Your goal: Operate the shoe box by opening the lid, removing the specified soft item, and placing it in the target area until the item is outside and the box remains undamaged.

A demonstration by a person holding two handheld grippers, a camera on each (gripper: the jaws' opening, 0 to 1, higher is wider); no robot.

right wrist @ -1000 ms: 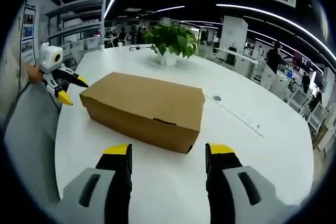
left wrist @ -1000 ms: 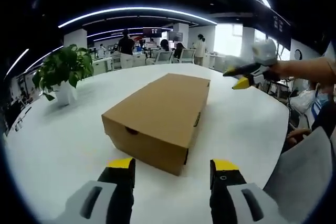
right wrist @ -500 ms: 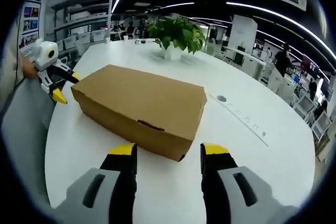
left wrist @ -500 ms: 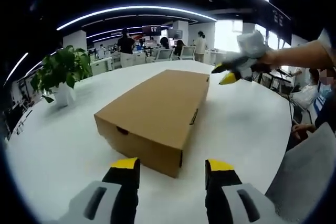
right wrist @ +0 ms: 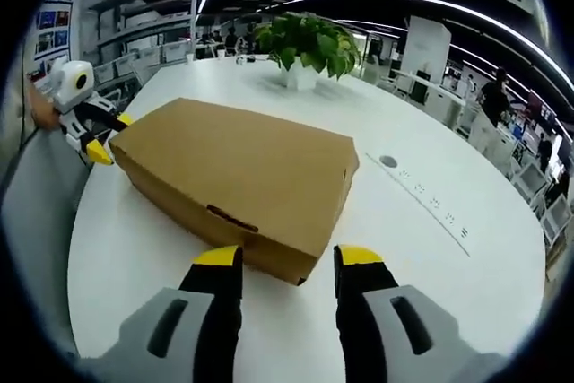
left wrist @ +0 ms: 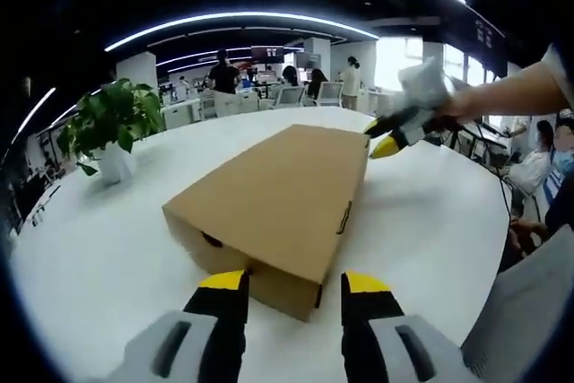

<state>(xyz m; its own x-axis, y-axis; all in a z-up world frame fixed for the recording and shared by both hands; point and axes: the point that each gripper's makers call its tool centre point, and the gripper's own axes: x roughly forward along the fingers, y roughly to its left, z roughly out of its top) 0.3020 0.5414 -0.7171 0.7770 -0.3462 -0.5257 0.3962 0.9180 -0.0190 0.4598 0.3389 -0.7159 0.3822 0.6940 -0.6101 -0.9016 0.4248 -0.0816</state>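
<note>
Where leftward looks: seated person [left wrist: 538, 154].

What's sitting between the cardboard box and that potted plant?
Nothing: in the left gripper view, only bare white table separates the shoe box from the potted plant.

The left tongs [left wrist: 291, 286] are being held low, pointing forward, with the two yellow-tipped jaws set apart and nothing being gripped between them. In the right gripper view, the same left tongs [right wrist: 94, 139] are being seen at the left edge, carried by a hand [right wrist: 38, 112] of which little is being shown. The right tongs [right wrist: 289, 262] are likewise being held low and forward, jaws parted and nothing being clasped. In the left gripper view, the right tongs [left wrist: 381, 134] are being reached in from the right by a bare forearm [left wrist: 511, 91], stretched out nearly level, their yellow tips being pointed leftward and slightly down.
</note>
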